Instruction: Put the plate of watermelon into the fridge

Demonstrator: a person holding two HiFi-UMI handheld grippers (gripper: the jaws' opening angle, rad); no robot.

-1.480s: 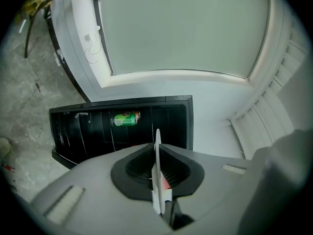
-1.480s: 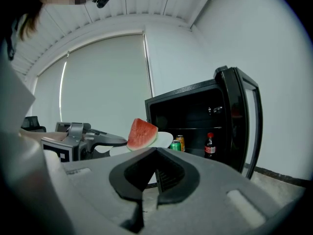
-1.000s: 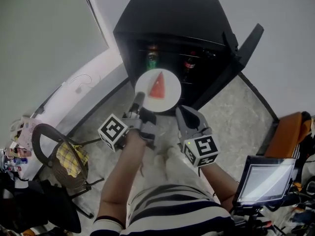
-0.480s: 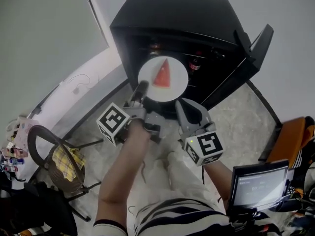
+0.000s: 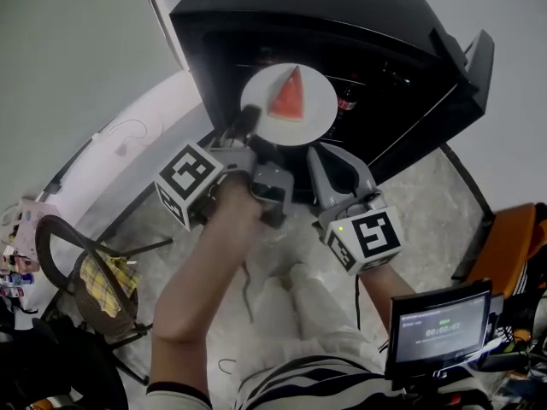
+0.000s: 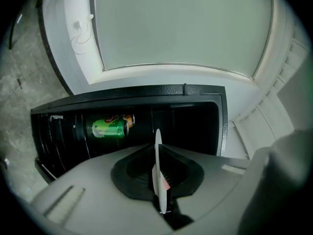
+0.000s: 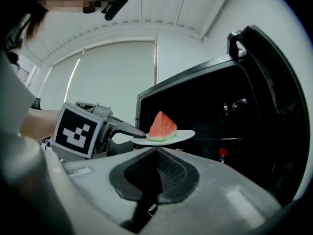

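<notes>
A white plate [image 5: 309, 116] carries a red watermelon wedge [image 5: 289, 96] and hangs level in front of the open black fridge [image 5: 256, 11]. My left gripper [image 5: 245, 126] is shut on the plate's near rim and has just closed a little tighter on it. In the left gripper view the plate [image 6: 158, 153] stands edge-on between the pads, with the fridge's dark inside behind. My right gripper [image 5: 335, 162] hangs below and right of the plate, shut on nothing. The right gripper view shows the plate [image 7: 182, 135], the wedge [image 7: 162, 126] and the left gripper [image 7: 140, 136] from the side.
The fridge door [image 5: 466, 79] stands open at the right. Inside lie a green can [image 6: 110, 129] and a red-capped bottle [image 7: 222, 153]. A chair with a yellow cloth [image 5: 107, 284] is at lower left, a lit monitor [image 5: 436, 325] at lower right, and a white ledge [image 5: 128, 156] at left.
Both grippers have moved forward towards the fridge, the left one carrying the plate. The plate now sits over the dark opening, and the fridge fills more of the view.
</notes>
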